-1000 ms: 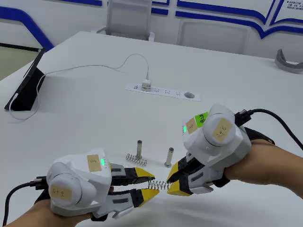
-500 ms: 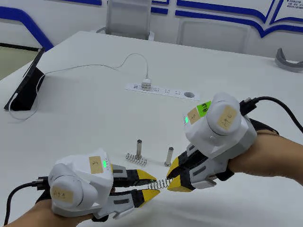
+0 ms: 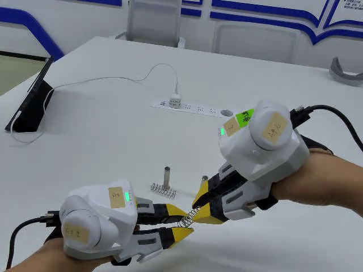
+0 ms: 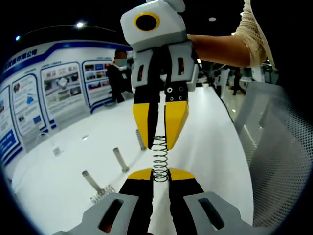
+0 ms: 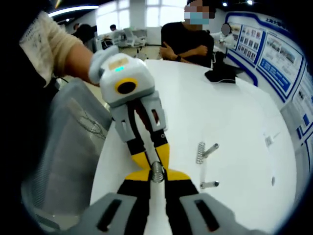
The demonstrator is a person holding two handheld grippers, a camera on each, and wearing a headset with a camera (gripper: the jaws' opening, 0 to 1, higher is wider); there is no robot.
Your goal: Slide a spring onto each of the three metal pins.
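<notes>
Nearest the person, above the table (image 3: 102,141), the left claw (image 3: 180,222) and right claw (image 3: 199,207) each clench one end of a spring (image 3: 190,216), probably to steady and aim it. Beyond stand bare upright pins (image 3: 167,177), another spring (image 3: 163,190) lying beside one.

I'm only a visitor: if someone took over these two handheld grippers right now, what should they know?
Left gripper: jaws shut on one end of a spring, held above the table.
Right gripper: jaws shut on that spring's other end.
Three metal pins stand upright on the white table; a loose spring lies flat at one pin's foot.
Done: no pin carries a spring yet.
Left: all three pins.
</notes>
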